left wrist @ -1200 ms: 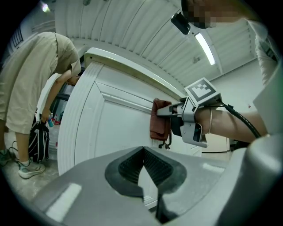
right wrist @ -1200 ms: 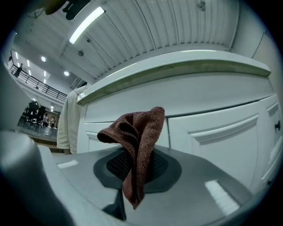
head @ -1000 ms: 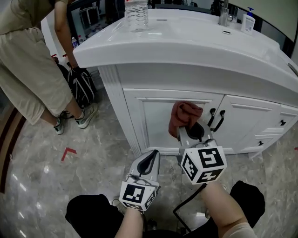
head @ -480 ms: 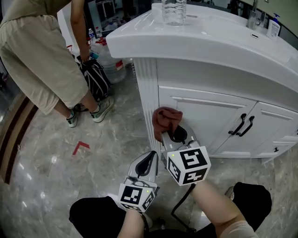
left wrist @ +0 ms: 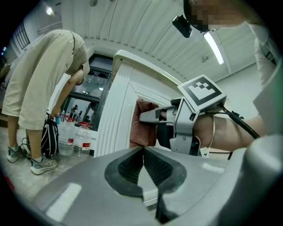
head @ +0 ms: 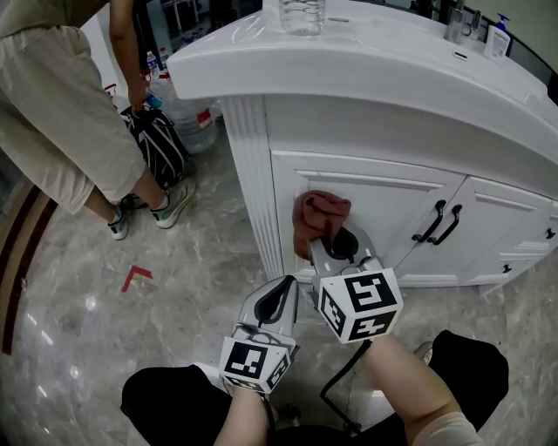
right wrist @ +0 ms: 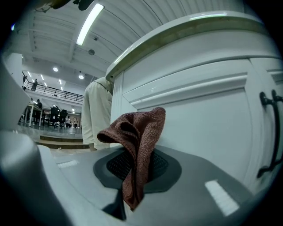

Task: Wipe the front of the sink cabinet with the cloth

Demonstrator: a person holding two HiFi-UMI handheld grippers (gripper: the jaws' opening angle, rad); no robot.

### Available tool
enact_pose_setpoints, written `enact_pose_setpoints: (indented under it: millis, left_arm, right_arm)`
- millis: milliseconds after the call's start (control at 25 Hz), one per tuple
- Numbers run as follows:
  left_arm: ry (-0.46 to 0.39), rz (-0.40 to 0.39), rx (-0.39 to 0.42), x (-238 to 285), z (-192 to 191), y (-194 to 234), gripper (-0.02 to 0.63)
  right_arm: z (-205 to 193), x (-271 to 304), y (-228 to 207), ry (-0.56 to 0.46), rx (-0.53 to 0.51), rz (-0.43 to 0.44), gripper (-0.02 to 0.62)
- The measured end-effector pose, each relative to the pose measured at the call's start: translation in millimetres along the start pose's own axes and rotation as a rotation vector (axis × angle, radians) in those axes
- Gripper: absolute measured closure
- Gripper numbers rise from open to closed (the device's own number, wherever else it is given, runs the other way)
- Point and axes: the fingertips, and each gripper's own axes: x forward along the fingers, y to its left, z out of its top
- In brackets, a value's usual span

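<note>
A reddish-brown cloth (head: 317, 218) is bunched against the left door panel of the white sink cabinet (head: 366, 205). My right gripper (head: 336, 242) is shut on the cloth and holds it to the door. In the right gripper view the cloth (right wrist: 137, 145) hangs pinched between the dark jaw pads, with the cabinet door (right wrist: 203, 128) just behind it. My left gripper (head: 277, 300) hangs lower and to the left, shut and empty, clear of the cabinet. In the left gripper view its jaws (left wrist: 143, 165) meet, and the right gripper's body (left wrist: 181, 126) and the cloth (left wrist: 142, 123) lie beyond.
Two black handles (head: 438, 222) sit where the cabinet doors meet. A water bottle (head: 302, 13) stands on the countertop. At the left a person (head: 61, 122) bends over a striped bag (head: 155, 148) and large water bottles (head: 183, 113). Red tape (head: 135, 278) marks the marble floor.
The cloth and my right gripper slid left from near the handles to the cabinet's left edge, then came a little back right. The left gripper has stayed low and shut.
</note>
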Motion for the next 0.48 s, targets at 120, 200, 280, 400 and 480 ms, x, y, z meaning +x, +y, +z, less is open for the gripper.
enact_pose_setpoints:
  millis: [120, 200, 280, 400, 480]
  left_arm:
    - [0.005, -0.025, 0.001, 7.6, -1.1, -11.2, 0.606]
    - [0.004, -0.034, -0.001, 13.1, -1.8, -17.3, 0.606]
    - [0.0, -0.045, -0.007, 19.8, -2.3, -24.8, 0.606]
    - [-0.004, -0.076, -0.017, 30.6, -2.9, -40.7, 0.606]
    - [-0.003, -0.099, -0.021, 37.7, -4.4, -53.7, 0.606]
  right_arm:
    - [3.3, -13.1, -22.6, -0.001, -0.008, -0.045, 0.514]
    - [6.6, -22.6, -36.0, -0.008, -0.011, -0.063, 0.512]
    - [9.2, -33.3, -50.4, -0.013, -0.019, -0.087, 0.512]
    - [9.8, -53.0, -77.4, -0.012, -0.013, -0.146, 0.512]
    - [9.5, -66.2, -95.8, -0.008, -0.014, -0.193, 0.511]
